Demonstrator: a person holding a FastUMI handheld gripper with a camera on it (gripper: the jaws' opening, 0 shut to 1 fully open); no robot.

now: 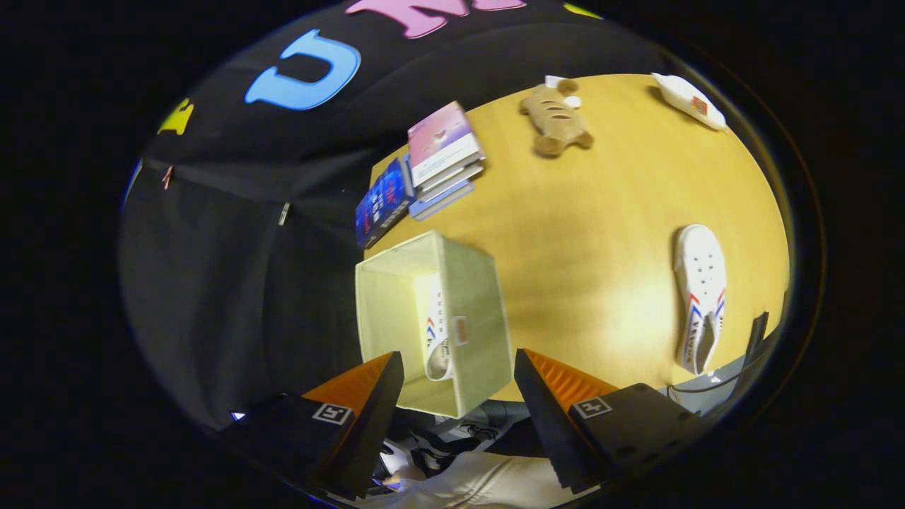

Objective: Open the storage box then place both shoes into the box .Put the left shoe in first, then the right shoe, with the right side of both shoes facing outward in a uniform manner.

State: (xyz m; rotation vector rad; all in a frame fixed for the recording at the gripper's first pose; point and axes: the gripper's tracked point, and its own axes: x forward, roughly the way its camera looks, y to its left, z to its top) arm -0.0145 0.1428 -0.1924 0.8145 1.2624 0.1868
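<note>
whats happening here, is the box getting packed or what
A person is packing shoes into a box with a handheld gripper. The gripper is open and holds nothing. The cream storage box, just ahead of the fingers at the table's edge, is open with one white shoe already inside against its wall. The second shoe lies out on the wooden table, apart from the box. Books, a toy and a white packet sit farther back.

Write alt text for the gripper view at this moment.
The open gripper hangs empty over a box holding one shoe; the second shoe lies apart on the table. Beyond the box are books, a plush toy and a white packet.
</note>
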